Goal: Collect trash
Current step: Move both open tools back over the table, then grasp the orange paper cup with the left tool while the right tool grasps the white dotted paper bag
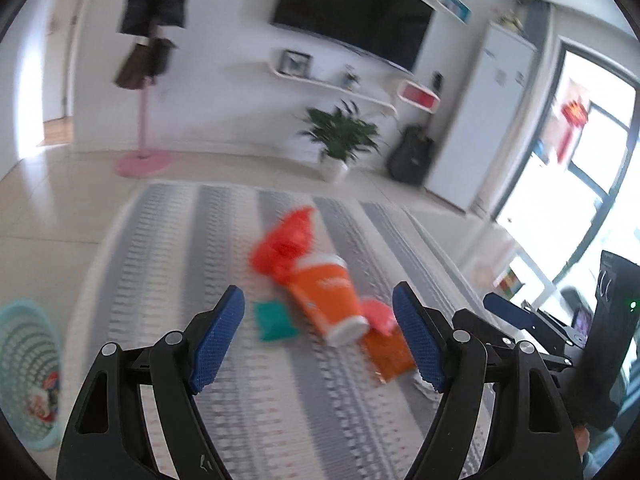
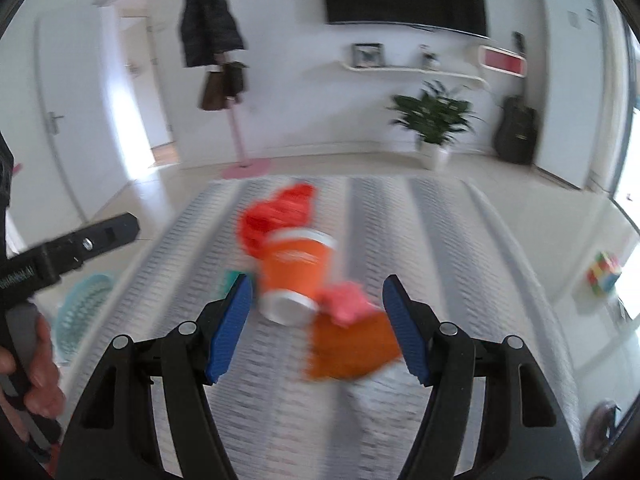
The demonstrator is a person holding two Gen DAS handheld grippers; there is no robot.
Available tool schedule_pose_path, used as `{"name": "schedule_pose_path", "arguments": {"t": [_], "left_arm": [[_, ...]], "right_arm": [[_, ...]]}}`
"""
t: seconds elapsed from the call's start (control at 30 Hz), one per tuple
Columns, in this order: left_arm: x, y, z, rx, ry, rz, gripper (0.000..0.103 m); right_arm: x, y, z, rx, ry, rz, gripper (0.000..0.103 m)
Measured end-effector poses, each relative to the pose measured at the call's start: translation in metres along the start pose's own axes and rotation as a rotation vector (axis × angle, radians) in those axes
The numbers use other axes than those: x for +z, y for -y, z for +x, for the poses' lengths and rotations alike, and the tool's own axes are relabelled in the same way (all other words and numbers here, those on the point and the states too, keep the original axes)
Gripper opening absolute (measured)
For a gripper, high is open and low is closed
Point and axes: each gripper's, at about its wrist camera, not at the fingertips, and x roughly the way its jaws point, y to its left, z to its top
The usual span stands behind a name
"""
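Note:
A pile of trash lies on a grey striped rug. It holds an orange paper cup on its side, a red plastic bag, a green packet, a pink wad and an orange wrapper. My left gripper is open above the rug, short of the pile. My right gripper is open too, with the cup, the pink wad and the orange wrapper showing between its fingers. A teal mesh basket stands at the left and also shows in the right wrist view.
A pink coat stand, a potted plant and a black guitar stand by the far wall under a TV. A low white table with a coloured cube is at the right.

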Motion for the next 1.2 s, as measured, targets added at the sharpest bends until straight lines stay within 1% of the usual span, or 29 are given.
{"name": "schedule_pose_path", "arguments": {"t": [0.03, 0.1, 0.13, 0.2, 0.27, 0.3, 0.33, 0.43, 0.53, 0.6, 0.7, 0.73, 0.83, 0.97, 1.03, 1.1, 1.2], "left_arm": [[-0.003, 0.003, 0.01, -0.01, -0.017, 0.001, 0.074], [-0.011, 0.007, 0.029, -0.024, -0.053, -0.004, 0.074], [-0.012, 0.009, 0.037, -0.027, -0.068, -0.006, 0.074], [-0.017, 0.011, 0.057, -0.032, -0.097, -0.01, 0.074], [-0.021, 0.012, 0.069, -0.031, -0.123, -0.009, 0.074], [-0.025, 0.011, 0.079, -0.027, -0.143, -0.011, 0.074], [-0.026, 0.011, 0.086, -0.026, -0.156, -0.013, 0.074], [-0.032, 0.007, 0.1, -0.012, -0.184, -0.027, 0.074], [-0.036, 0.001, 0.11, -0.003, -0.201, -0.053, 0.074], [-0.041, -0.002, 0.118, 0.0, -0.213, -0.069, 0.074], [-0.045, -0.004, 0.125, -0.005, -0.229, -0.081, 0.074], [-0.045, -0.004, 0.128, -0.009, -0.234, -0.087, 0.076], [-0.044, -0.003, 0.136, -0.018, -0.25, -0.105, 0.076], [-0.037, 0.004, 0.149, -0.021, -0.242, -0.102, 0.076], [-0.034, 0.006, 0.158, 0.012, -0.252, -0.094, 0.076], [-0.031, 0.006, 0.17, 0.06, -0.283, -0.094, 0.076], [-0.029, 0.003, 0.186, 0.073, -0.319, -0.109, 0.073]], "right_arm": [[-0.008, 0.012, 0.002, -0.023, -0.007, 0.01, 0.064], [-0.021, 0.031, 0.006, -0.042, -0.024, 0.036, 0.064], [-0.027, 0.04, 0.01, -0.051, -0.035, 0.049, 0.061], [-0.039, 0.053, 0.018, -0.074, -0.056, 0.051, 0.055], [-0.046, 0.062, 0.03, -0.089, -0.075, 0.048, 0.042], [-0.052, 0.068, 0.035, -0.088, -0.087, 0.054, 0.039], [-0.056, 0.071, 0.04, -0.086, -0.1, 0.063, 0.035], [-0.069, 0.077, 0.051, -0.086, -0.124, 0.074, 0.03], [-0.075, 0.078, 0.054, -0.081, -0.139, 0.088, 0.03], [-0.075, 0.079, 0.052, -0.071, -0.129, 0.095, 0.03], [-0.077, 0.08, 0.056, -0.061, -0.152, 0.109, 0.03], [-0.078, 0.082, 0.056, -0.056, -0.152, 0.115, 0.03], [-0.078, 0.083, 0.055, -0.048, -0.154, 0.125, 0.03], [-0.079, 0.083, 0.055, -0.041, -0.16, 0.126, 0.03], [-0.079, 0.083, 0.055, -0.041, -0.159, 0.123, 0.03], [-0.079, 0.083, 0.054, -0.039, -0.159, 0.126, 0.03], [-0.079, 0.084, 0.054, -0.035, -0.16, 0.13, 0.03]]}}
